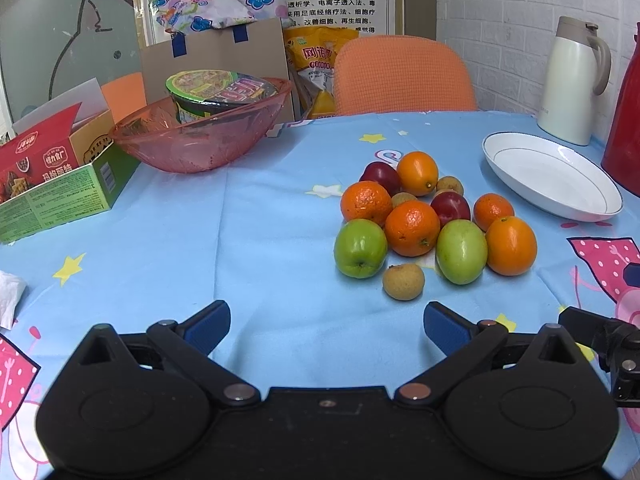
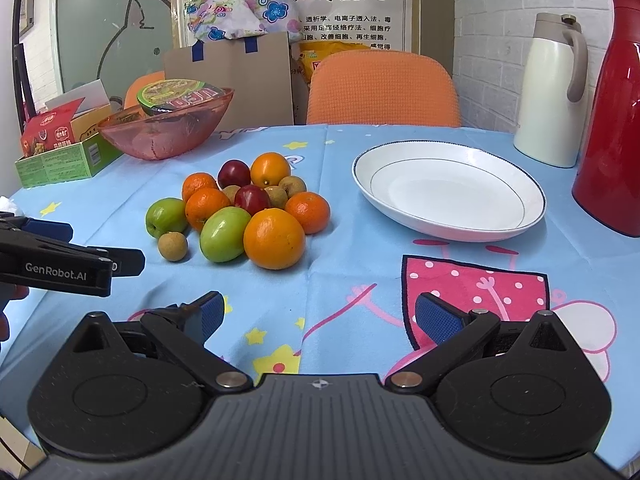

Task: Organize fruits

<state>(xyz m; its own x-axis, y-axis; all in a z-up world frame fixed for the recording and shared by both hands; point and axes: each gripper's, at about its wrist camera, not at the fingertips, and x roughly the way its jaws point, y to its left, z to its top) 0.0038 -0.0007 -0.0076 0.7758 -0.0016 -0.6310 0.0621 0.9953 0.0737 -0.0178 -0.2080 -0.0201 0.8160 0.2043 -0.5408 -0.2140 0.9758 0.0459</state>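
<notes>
Two grippers, both spread wide, nothing held, no fruit moved yet by the look of it.

Left wrist view: left gripper point(image 1: 326, 324) hovers low over the blue tablecloth point(image 1: 200, 232), blue pads apart, empty. Fruit pile point(image 1: 432, 216) sits ahead and to the right: oranges, two green apples, red plums, small brown longans, all bunched and touching. Loose longan point(image 1: 403, 281) is nearest, just in front of the pile between the near green apple point(image 1: 360, 247) and the second green apple point(image 1: 461, 251). White plate point(image 1: 552, 176) is right of the pile, bare. Pink glass bowl point(image 1: 200, 132) at far left holds a noodle cup. White jug point(image 1: 572, 80) and red flask point(image 1: 624, 136) stand behind the plate.

Right wrist view: right gripper point(image 2: 316, 320) also released, over cloth, well short of everything. Plate is ahead-right, pile ahead-left, big orange point(image 2: 274, 238) on the pile's near edge. Left gripper shows at the left edge, beside the pile.

Step, as I judge it: the start, approach before first pick. Plate is the likely destination, though the task doesn't say. Next move calls for choosing an outer fruit, longan or near orange, and closing on it without nudging neighbours; round fruit may roll.
</notes>
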